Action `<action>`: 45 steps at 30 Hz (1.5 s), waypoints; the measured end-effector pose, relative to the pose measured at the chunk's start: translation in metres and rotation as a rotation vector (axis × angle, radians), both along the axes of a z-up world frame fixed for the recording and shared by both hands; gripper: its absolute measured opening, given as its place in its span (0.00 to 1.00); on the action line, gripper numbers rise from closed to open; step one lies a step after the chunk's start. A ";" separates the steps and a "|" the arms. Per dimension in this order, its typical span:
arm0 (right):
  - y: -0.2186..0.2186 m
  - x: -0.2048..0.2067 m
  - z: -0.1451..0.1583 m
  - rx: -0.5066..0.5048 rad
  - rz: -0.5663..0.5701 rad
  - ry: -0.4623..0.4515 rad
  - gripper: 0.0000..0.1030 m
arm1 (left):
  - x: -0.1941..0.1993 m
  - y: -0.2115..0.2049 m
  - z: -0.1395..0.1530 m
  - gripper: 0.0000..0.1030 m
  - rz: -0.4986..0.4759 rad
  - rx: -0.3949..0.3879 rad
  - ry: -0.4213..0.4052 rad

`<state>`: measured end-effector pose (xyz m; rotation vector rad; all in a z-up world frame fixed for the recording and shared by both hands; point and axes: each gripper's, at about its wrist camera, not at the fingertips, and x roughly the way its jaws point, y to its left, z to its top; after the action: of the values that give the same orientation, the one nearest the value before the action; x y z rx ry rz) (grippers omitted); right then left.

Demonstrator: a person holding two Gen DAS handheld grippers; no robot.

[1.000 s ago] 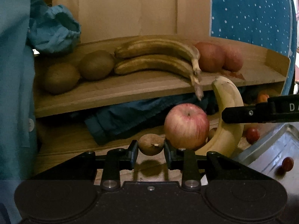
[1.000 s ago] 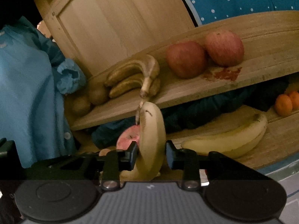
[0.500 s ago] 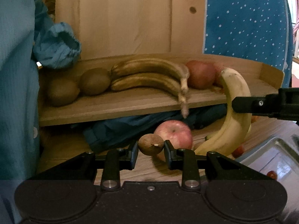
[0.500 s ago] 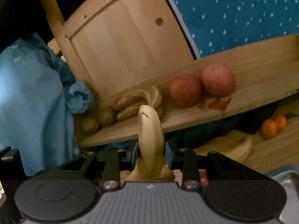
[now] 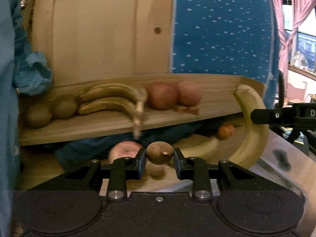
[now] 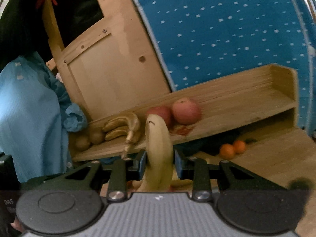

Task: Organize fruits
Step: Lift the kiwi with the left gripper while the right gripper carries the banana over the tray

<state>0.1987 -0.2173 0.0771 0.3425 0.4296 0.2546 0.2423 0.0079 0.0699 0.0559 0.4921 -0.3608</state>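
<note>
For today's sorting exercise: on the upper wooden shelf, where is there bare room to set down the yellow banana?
The shelf is bare between the two apples and its right end wall. Its left half is crowded: kiwis, then brown bananas, then apples. The right gripper holds the yellow banana.

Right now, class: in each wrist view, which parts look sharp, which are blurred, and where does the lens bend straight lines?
Left wrist view: the kiwi in the left tool is sharp; the shelf bananas and apples smear with motion blur; the shelf edge bows. Right wrist view: the held banana is fairly sharp, the oranges soft; corners are dark.
</note>
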 end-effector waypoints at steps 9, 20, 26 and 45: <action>-0.036 -0.040 -0.011 0.008 -0.035 0.035 0.33 | -0.040 -0.034 -0.013 0.31 -0.043 -0.014 0.042; -0.052 -0.074 -0.036 0.040 0.017 0.115 0.33 | -0.070 -0.052 -0.035 0.31 -0.037 0.000 0.113; -0.058 -0.070 -0.043 0.066 0.020 0.121 0.33 | -0.069 -0.053 -0.043 0.31 -0.010 0.011 0.140; -0.069 -0.011 -0.081 0.074 0.009 0.230 0.32 | -0.050 -0.060 -0.055 0.31 0.006 0.035 0.192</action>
<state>0.1872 -0.2860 -0.0035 0.4445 0.6499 0.2407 0.1926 -0.0525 0.0149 0.0536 0.6887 -0.3530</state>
